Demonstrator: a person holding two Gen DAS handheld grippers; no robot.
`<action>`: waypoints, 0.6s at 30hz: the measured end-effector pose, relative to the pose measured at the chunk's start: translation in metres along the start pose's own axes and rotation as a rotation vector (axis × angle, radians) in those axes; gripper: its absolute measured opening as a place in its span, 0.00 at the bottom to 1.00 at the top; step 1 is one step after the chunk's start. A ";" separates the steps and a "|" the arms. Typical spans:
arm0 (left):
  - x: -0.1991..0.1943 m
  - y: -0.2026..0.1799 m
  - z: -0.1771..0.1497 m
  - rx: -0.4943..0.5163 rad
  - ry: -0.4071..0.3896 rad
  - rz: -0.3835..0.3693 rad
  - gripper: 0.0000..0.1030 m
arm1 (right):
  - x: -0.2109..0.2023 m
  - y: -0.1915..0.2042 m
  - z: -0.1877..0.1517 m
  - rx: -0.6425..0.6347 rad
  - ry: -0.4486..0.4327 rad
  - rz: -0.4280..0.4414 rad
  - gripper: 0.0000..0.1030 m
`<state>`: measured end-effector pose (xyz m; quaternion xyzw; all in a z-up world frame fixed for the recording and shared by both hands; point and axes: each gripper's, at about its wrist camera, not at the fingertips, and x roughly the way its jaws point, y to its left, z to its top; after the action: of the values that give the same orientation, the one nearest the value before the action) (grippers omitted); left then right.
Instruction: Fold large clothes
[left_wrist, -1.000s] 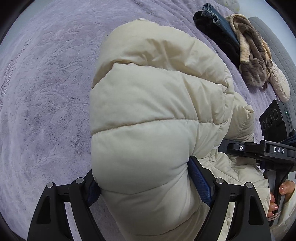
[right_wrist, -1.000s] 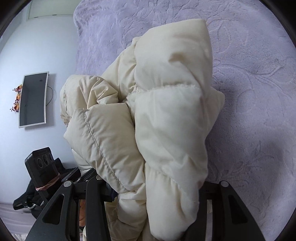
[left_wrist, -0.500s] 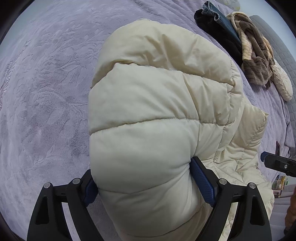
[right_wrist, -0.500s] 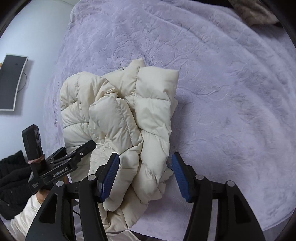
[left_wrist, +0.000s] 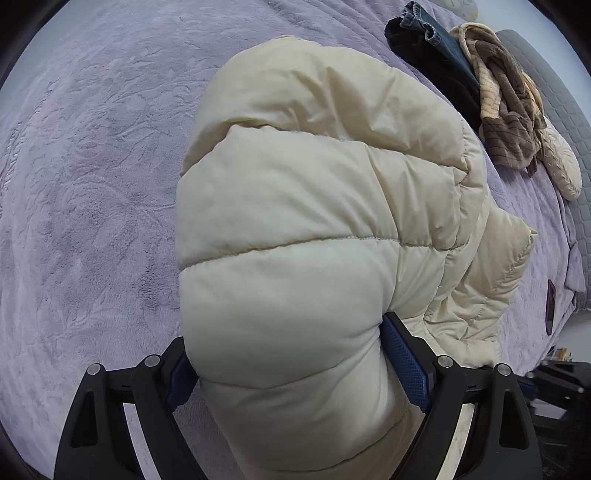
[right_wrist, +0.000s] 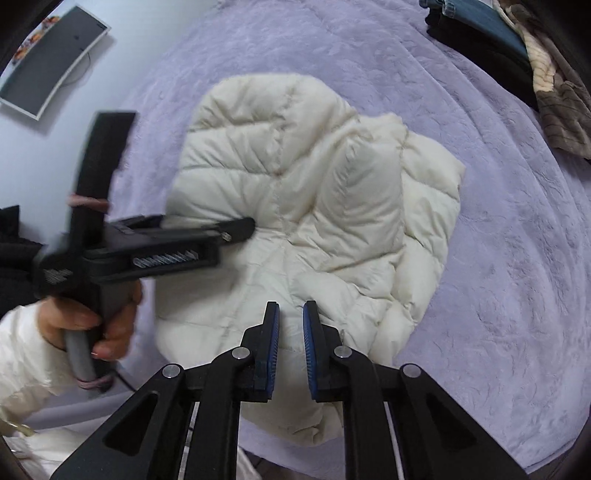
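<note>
A lavender plush bedspread (right_wrist: 517, 258) covers the bed, with a pale wall and a dark wall-mounted screen (right_wrist: 48, 62) beyond its left edge. A cream puffer jacket (right_wrist: 306, 206) lies bunched in a rounded heap near the bed's near edge, its lower hem reaching that edge. Wide bare bedspread lies to the jacket's right and beyond it; in the left wrist view bare bedspread also spreads to its left. At the far right corner sits a pile of other clothes (left_wrist: 480, 92): dark denim, black fabric and a brown-and-tan knit, well apart from the jacket.

The left gripper (left_wrist: 291, 362) is clamped on a thick fold of the jacket, its blue pads pressed into the padding on both sides. The right gripper (right_wrist: 290, 347) hangs above the jacket's near part, holding nothing, its jaws nearly together with a narrow gap between.
</note>
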<state>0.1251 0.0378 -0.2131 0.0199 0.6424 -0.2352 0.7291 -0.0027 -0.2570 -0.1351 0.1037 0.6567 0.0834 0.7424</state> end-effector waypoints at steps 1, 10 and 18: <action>-0.003 0.000 0.001 0.006 0.004 -0.003 0.87 | 0.005 -0.009 -0.007 0.025 0.013 0.004 0.06; -0.092 -0.008 0.009 0.151 -0.138 -0.046 0.45 | 0.032 -0.040 -0.024 0.121 0.009 0.040 0.06; -0.058 -0.066 0.052 0.253 -0.133 -0.115 0.45 | 0.039 -0.058 -0.027 0.180 0.000 0.090 0.06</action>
<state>0.1458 -0.0193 -0.1309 0.0591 0.5581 -0.3563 0.7471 -0.0259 -0.3017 -0.1908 0.1994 0.6560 0.0574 0.7256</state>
